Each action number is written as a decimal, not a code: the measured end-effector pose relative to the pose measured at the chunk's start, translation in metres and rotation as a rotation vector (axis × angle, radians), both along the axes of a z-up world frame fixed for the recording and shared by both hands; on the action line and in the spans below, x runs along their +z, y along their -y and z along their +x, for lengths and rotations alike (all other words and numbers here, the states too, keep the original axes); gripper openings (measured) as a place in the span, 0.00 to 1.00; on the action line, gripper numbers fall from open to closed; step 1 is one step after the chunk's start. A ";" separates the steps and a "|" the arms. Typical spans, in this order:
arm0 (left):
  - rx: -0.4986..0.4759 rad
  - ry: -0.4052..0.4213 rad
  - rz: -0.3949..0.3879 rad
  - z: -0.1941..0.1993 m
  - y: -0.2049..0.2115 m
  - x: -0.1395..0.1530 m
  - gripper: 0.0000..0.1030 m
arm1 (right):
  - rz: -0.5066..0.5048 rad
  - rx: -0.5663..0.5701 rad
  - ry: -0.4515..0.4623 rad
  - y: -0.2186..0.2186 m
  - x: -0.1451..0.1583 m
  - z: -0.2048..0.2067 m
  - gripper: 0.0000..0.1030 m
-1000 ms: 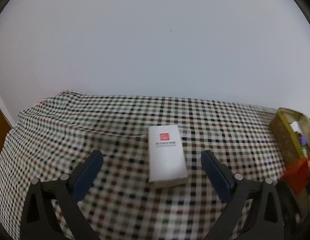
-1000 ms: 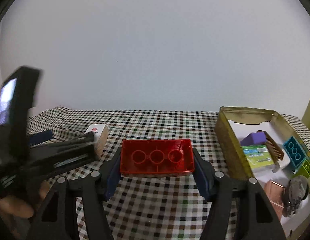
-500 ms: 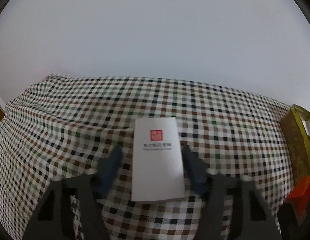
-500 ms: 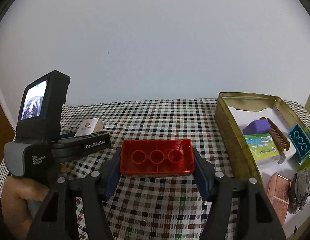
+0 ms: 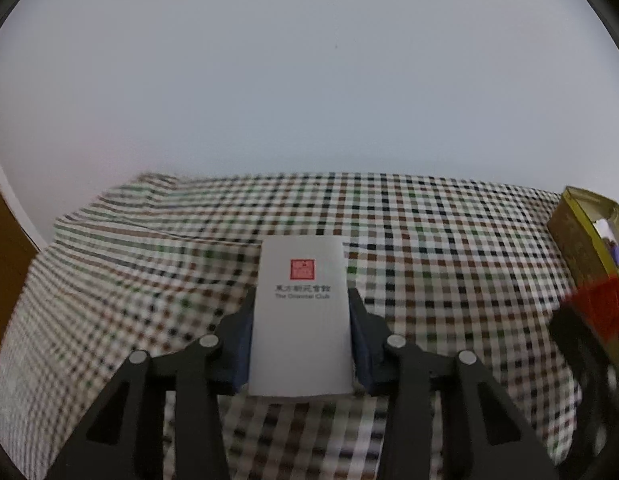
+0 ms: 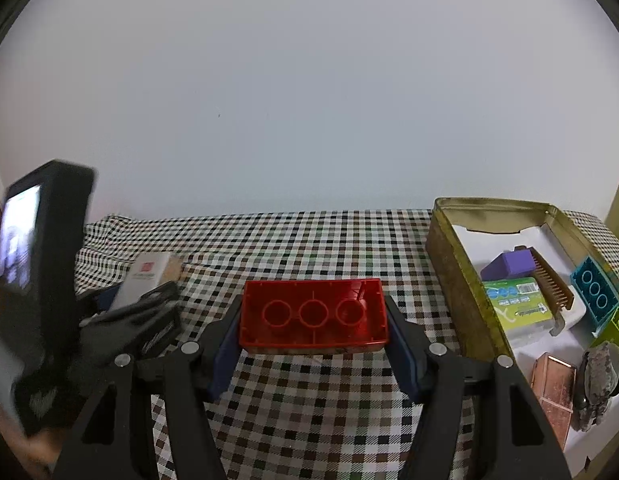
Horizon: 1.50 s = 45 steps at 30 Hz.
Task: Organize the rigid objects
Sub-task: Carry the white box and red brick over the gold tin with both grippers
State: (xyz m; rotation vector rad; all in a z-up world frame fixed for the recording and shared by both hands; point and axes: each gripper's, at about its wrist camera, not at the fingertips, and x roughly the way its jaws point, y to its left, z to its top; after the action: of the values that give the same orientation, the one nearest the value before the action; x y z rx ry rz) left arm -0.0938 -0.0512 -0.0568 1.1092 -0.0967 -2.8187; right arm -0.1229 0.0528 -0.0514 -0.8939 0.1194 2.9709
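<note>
White box point(image 5: 303, 316) lying on checked tabletop point(image 5: 449, 248), left claw point(image 5: 301, 340) clamping its sides. Right claw point(image 6: 313, 336) gripping red brick point(image 6: 313, 314), left of tin point(image 6: 453, 280).

Support surface: table covered by a checked cloth point(image 6: 309, 240) in white, black, brown and green squares. Cloth runs to the pale wall at the back. At the far left it is rumpled into folds point(image 5: 149, 200); elsewhere it lies flat.

Directly on the cloth:
- Open metal tin point(image 6: 449, 280), gold-coloured and worn, at the right side, long wall facing the centre. Contents not logged here.
- White box point(image 5: 301, 320) with a red square seal and dark print on its top face, left of centre, near the folds. Whether its underside rests on the cloth cannot be told.

Tin and box stand well apart, bare cloth between them.
</note>
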 end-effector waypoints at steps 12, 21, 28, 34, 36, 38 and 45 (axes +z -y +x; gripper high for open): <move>-0.036 -0.090 -0.059 0.046 -0.018 0.014 0.39 | 0.027 -0.024 -0.066 -0.006 0.006 0.022 0.64; -0.034 -0.100 -0.036 0.054 -0.021 0.010 0.39 | 0.025 -0.043 -0.077 -0.014 0.009 0.048 0.64; -0.135 -0.172 0.074 0.071 -0.021 0.019 0.39 | 0.047 -0.037 -0.125 -0.015 0.017 0.064 0.64; -0.198 -0.189 0.189 0.079 -0.013 0.026 0.39 | 0.068 -0.024 -0.154 -0.017 0.022 0.071 0.64; -0.201 -0.192 0.204 0.080 -0.011 0.027 0.39 | 0.062 -0.014 -0.157 -0.019 0.023 0.072 0.64; -0.202 -0.194 0.207 0.081 -0.013 0.025 0.39 | 0.060 -0.011 -0.164 -0.022 0.025 0.076 0.64; -0.219 -0.199 0.233 0.082 -0.015 0.026 0.39 | 0.049 -0.005 -0.187 -0.029 0.031 0.076 0.64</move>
State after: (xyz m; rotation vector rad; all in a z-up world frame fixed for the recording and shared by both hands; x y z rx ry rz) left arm -0.0115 -0.0358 -0.0312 0.8984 0.1398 -3.1861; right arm -0.0466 0.0821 -0.0204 -0.6093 0.0538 3.0327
